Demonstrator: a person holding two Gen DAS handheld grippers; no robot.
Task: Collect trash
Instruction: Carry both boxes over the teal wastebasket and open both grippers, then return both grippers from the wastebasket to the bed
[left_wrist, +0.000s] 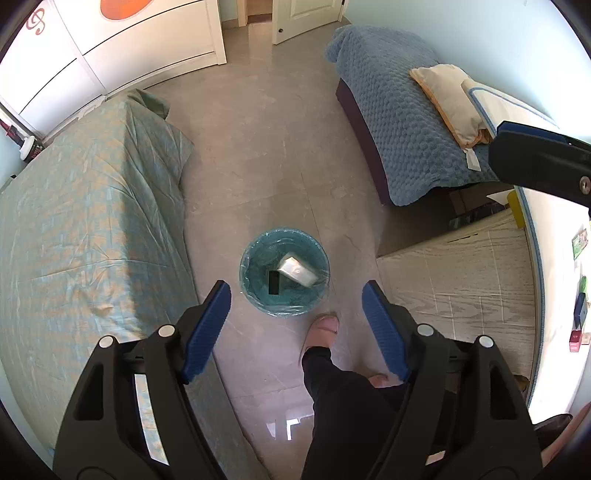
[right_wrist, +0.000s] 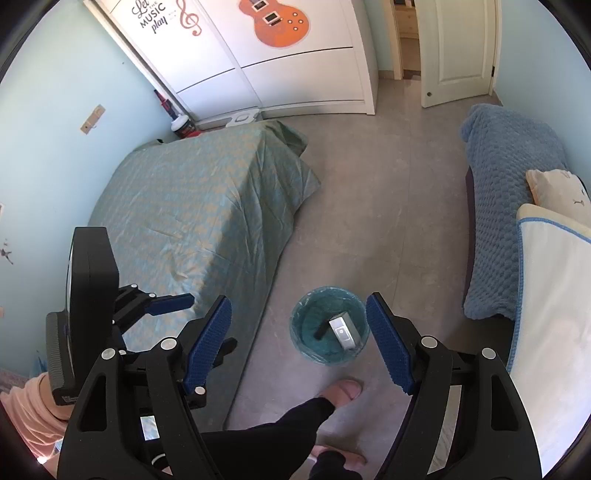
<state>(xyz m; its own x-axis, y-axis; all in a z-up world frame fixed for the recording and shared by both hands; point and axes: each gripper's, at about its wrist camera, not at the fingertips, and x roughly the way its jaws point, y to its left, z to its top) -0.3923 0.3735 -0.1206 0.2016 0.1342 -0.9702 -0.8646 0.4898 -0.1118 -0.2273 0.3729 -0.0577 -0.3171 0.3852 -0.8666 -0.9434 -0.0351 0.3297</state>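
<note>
A round bin (left_wrist: 284, 271) lined with a teal bag stands on the grey floor, also seen in the right wrist view as the bin (right_wrist: 328, 328). Inside lie a pale boxy packet (left_wrist: 297, 271) and a small black flat item (left_wrist: 274, 282); the packet (right_wrist: 343, 330) leans against the bin wall. My left gripper (left_wrist: 295, 295) hangs open above the bin with nothing between its blue pads. My right gripper (right_wrist: 299, 306) is open and empty too, high over the bin's left side. The left gripper (right_wrist: 173, 304) also shows at the left of the right wrist view.
A bed with a green checked cover (left_wrist: 92, 221) lies left of the bin. A blue-blanketed bed (left_wrist: 399, 122) with a cushion (left_wrist: 447, 96) is at right. A pale wooden cabinet (left_wrist: 461, 273) stands near right. The person's leg and slippered foot (left_wrist: 325, 328) are just below the bin. White wardrobe (right_wrist: 280, 62) and door (right_wrist: 458, 48) at back.
</note>
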